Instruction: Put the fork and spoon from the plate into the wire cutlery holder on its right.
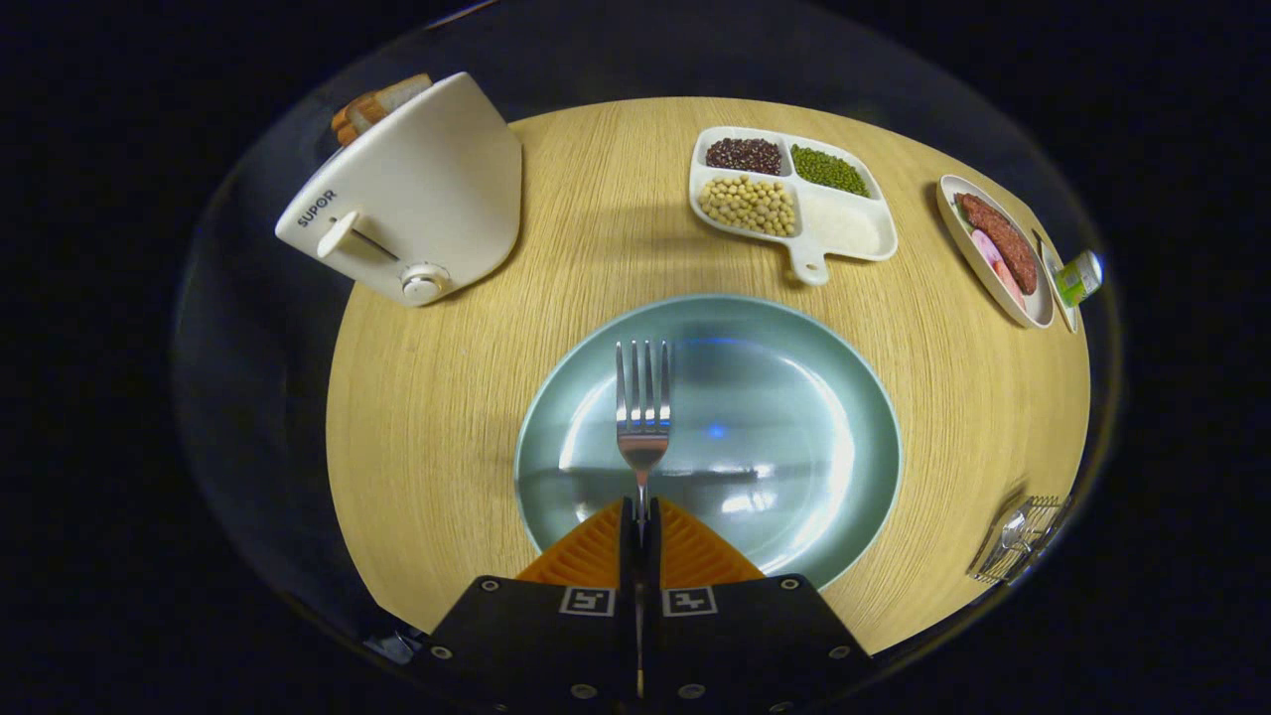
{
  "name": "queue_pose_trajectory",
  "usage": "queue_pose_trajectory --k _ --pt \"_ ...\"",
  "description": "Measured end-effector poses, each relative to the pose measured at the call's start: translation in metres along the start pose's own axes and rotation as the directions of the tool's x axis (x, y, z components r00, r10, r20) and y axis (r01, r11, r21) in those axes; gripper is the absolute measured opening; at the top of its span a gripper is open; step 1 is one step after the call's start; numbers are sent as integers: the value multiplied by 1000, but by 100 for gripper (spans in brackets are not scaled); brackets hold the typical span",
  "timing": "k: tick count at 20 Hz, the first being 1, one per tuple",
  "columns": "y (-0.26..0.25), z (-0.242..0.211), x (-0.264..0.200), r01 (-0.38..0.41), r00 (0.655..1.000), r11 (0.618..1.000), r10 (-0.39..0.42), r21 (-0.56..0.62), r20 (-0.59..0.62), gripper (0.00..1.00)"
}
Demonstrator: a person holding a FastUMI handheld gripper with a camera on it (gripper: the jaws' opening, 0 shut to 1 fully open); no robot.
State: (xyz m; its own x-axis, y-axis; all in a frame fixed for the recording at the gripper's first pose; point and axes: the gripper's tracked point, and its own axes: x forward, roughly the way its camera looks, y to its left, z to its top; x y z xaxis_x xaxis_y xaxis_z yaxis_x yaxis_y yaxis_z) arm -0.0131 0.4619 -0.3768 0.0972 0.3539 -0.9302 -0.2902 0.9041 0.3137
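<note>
The gripper (640,526) lay nearest, its two fingers pressed together on the handle of the one fork (642,422), whose tines pointed ahead over the single green plate (844,397). No spoon remained on that plate; something shiny, likely the spoon, seemed already to sit in the one wire cutlery holder (1023,541) well off to the right, though it was too small to be sure. So perhaps half was done, the fork left to carry across. Beyond stood one toaster (417,199), one divided tray (794,199) and one dish of sausages (998,248).
</note>
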Motion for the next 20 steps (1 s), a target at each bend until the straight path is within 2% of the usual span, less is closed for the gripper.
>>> queue_pose_trajectory --k 8,12,20 --pt "-49 4 -76 -32 990 999 27 35 138 3" --pt "-102 -7 -117 -15 980 999 7 37 199 3" --pt "-221 -43 -181 17 968 995 -42 103 247 3"
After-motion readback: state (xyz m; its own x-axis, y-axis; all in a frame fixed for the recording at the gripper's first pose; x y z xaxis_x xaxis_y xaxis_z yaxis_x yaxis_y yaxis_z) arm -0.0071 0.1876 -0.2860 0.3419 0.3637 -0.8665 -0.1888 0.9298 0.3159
